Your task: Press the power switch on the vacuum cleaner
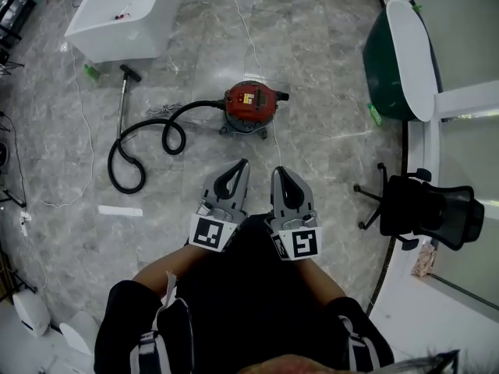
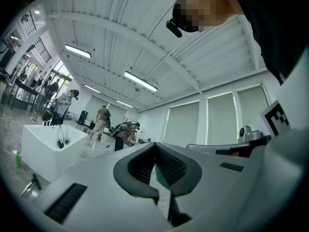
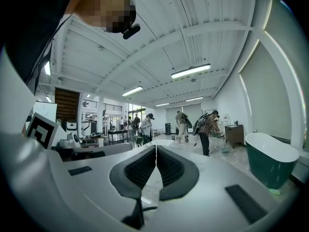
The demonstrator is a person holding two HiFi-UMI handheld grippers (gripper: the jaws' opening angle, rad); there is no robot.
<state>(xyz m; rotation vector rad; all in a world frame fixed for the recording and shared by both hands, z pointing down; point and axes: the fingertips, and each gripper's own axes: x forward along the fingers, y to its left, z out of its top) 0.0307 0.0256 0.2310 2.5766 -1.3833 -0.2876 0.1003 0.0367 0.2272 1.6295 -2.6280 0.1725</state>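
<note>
A red canister vacuum cleaner [image 1: 250, 106] stands on the grey marble floor ahead of me in the head view, its black hose [image 1: 139, 142] looping off to the left to a wand. Both grippers are held close to my body, well short of it. My left gripper [image 1: 243, 165] points forward and is shut with nothing in it. Beside it on the right, my right gripper [image 1: 276, 171] is also shut and empty. In the two gripper views the left gripper [image 2: 154, 145] and right gripper [image 3: 156, 148] tilt up at the ceiling, and the vacuum is out of sight.
A white counter [image 1: 125, 15] stands at the far left. A dark green bathtub [image 1: 399, 59] with a white rim is at the right, and a black office chair [image 1: 421, 209] sits nearer. A white cable [image 1: 253, 49] runs across the floor. Several people [image 3: 205, 127] work in the distance.
</note>
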